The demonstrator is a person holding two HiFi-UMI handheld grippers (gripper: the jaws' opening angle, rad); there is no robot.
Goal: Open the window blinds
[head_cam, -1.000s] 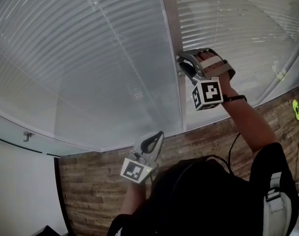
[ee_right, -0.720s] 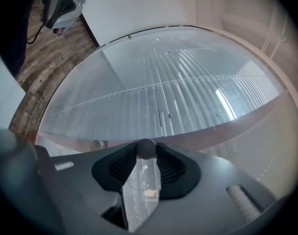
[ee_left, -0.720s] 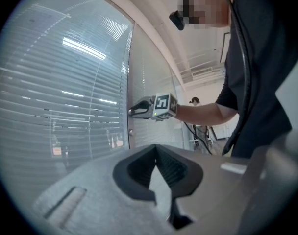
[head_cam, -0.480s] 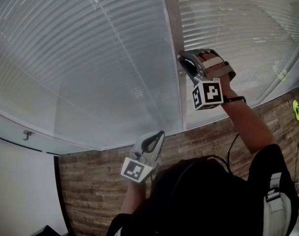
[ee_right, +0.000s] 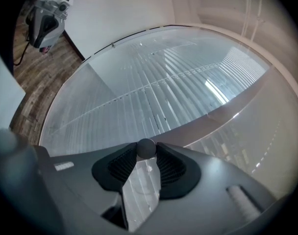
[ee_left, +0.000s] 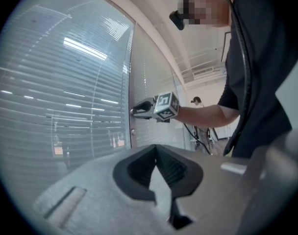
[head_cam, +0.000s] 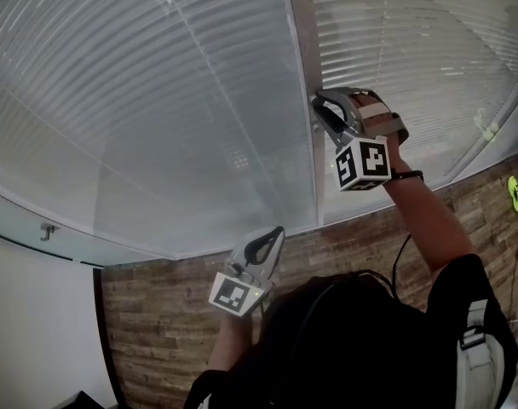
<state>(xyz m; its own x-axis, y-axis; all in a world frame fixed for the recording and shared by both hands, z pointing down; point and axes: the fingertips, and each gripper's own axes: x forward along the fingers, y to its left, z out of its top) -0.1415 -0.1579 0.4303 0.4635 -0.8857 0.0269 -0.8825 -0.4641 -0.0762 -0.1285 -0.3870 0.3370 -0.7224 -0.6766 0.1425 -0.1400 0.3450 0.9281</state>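
In the head view, the window blinds (head_cam: 157,100) sit behind glass, with their slats lying close together, on both sides of a pale frame post (head_cam: 303,75). The right hand-held gripper (head_cam: 317,113) is raised, and its tips are at this post. The left hand-held gripper (head_cam: 279,232) is lower, above the wooden floor (head_cam: 157,313) and near the lower edge of the glass.

In the left gripper view, the jaws of the left hand-held gripper are together at the tips, with nothing between them.

In the right gripper view, the jaws of the right hand-held gripper are clamped on a small dark round knob (ee_right: 146,148), which sits between the tips. Behind the knob, the slats of the blinds fill the view.
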